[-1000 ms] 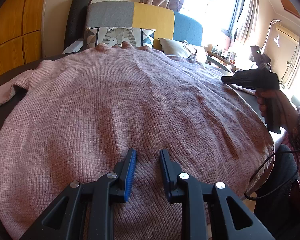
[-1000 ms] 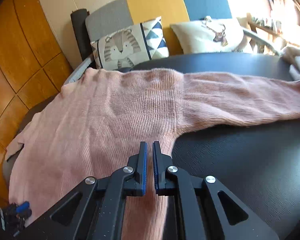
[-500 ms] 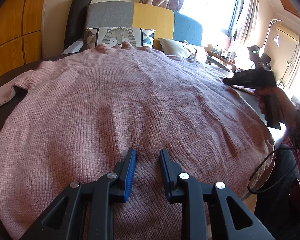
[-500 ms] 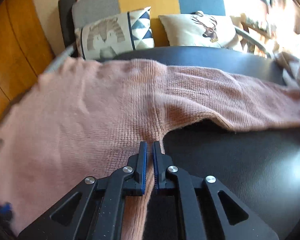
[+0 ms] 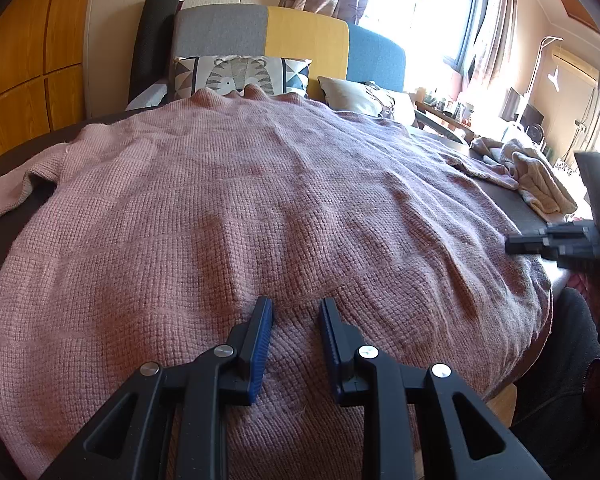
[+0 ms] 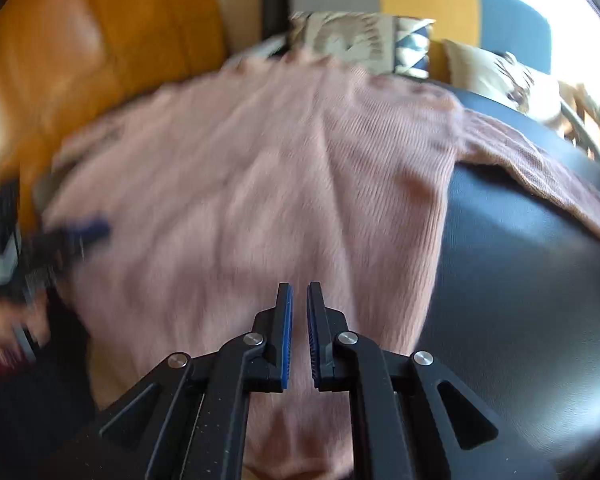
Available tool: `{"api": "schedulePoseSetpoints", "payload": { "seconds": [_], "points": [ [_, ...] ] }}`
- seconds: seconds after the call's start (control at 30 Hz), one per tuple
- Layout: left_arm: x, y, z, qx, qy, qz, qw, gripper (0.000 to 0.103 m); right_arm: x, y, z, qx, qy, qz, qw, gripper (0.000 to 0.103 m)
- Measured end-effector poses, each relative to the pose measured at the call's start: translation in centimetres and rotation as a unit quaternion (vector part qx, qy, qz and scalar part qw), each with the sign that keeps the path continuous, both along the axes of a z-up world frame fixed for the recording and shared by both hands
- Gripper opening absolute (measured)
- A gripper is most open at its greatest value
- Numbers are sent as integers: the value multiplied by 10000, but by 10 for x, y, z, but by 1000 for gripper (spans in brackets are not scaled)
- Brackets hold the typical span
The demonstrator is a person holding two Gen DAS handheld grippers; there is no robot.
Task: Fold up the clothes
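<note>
Your left gripper (image 5: 294, 312) hangs low over the pink sweater (image 5: 260, 208), jaws partly spread with nothing pinched; the knit lies flat directly beneath and ahead of its tips. Your right gripper (image 6: 298, 300) has its jaws nearly pressed together, gripping nothing, over the sweater's near edge, with the black table (image 6: 520, 300) bare to its right. That view is motion-blurred.

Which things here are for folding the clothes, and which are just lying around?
For the job:
pink sweater
left gripper
right gripper
black table

Just lying around:
tiger cushion
deer cushion
beige cloth
sofa
</note>
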State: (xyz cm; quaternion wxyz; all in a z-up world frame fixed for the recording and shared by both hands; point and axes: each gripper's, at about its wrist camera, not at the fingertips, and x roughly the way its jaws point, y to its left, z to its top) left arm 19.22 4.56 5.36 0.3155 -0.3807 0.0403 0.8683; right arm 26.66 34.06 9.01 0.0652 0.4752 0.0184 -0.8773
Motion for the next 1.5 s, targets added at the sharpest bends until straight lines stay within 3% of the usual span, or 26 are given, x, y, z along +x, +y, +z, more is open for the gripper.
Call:
{"api": "schedulePoseSetpoints", "payload": {
  "seconds": [0.13,0.37,0.5,0.63,0.7,0.77,0.93,1.07,1.2,1.3,1.4,1.5],
  "points": [
    [-1,0,0,-1,-10,2,10000,24,30,11,-1,217,-26,11,9998,8],
    [-1,0,0,-20,12,-2,10000,24,58,50,-4,-712,3,-680,9951,5],
    [-2,0,7,-114,36,-21,9999,24,47,38,7,-567,52,-658,9962,8],
    [-5,-1,18,-128,200,86,9997,24,32,20,34,-675,622,-507,9945,9],
    [-12,-3,22,-53,173,197,9996,24,16,7,39,-622,733,-415,9945,15],
    [-21,-5,22,-25,84,322,9994,24,-1,-8,33,-627,645,-303,9955,20],
    [-42,-23,12,-153,-138,780,9967,24,-39,-38,3,-394,169,-203,9989,20],
    [-45,-47,8,-214,-200,1005,9945,24,-39,-27,-11,-654,198,-403,9968,34],
    [-46,-67,8,-63,-400,1042,9937,24,-34,-12,-16,-1157,208,-523,9917,33],
    [-50,-78,11,144,-757,885,9931,24,-33,-16,-16,-1000,233,-479,9936,33],
    [-58,-84,26,87,-630,771,9950,24,-32,-17,-17,-978,268,-476,9937,33],
    [-83,-88,42,-219,-157,1064,9940,24,-32,-15,-19,-1084,290,-537,9922,34]
  ]
}}
